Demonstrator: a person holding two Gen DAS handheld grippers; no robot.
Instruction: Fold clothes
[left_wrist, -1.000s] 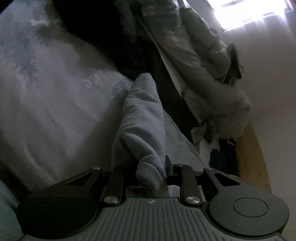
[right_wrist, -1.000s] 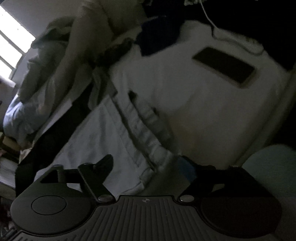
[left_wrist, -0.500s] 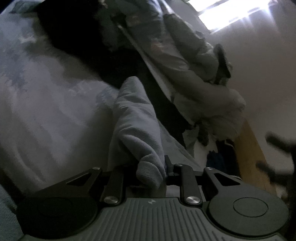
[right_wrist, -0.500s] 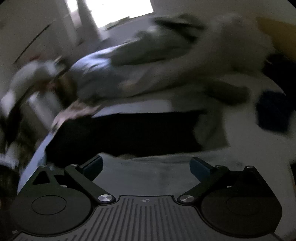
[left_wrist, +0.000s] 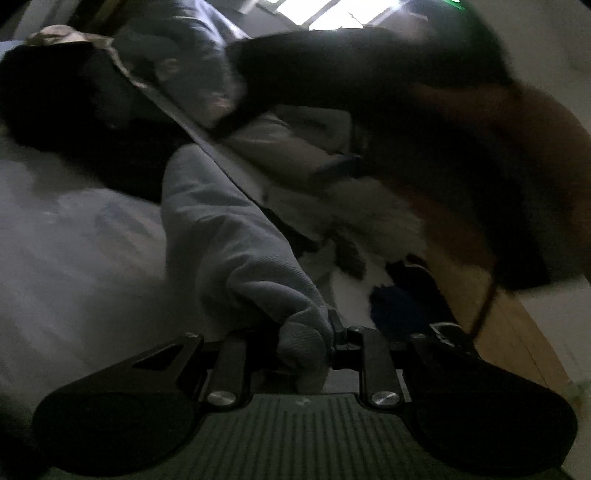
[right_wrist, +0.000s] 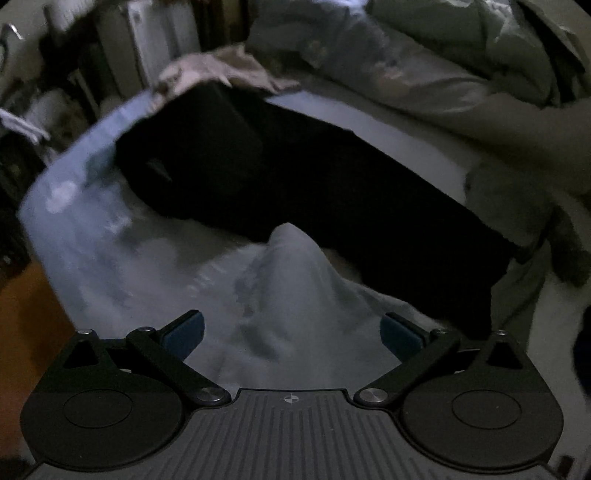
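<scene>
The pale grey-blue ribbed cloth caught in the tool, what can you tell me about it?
The pale grey-blue ribbed cloth looks like a soft knit garment, its weave showing as fine ribs. One bunched end is pinched in the shut left gripper, and from there it stretches away in a taut ridge down to the light bedsheet. In the right wrist view it rises as a peak in front of a black garment, between the open right gripper's fingers, which seem clear of it.

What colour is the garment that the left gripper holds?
Pale grey-blue garment, plain with a fine ribbed weave; the left wrist view shows it best.
</scene>
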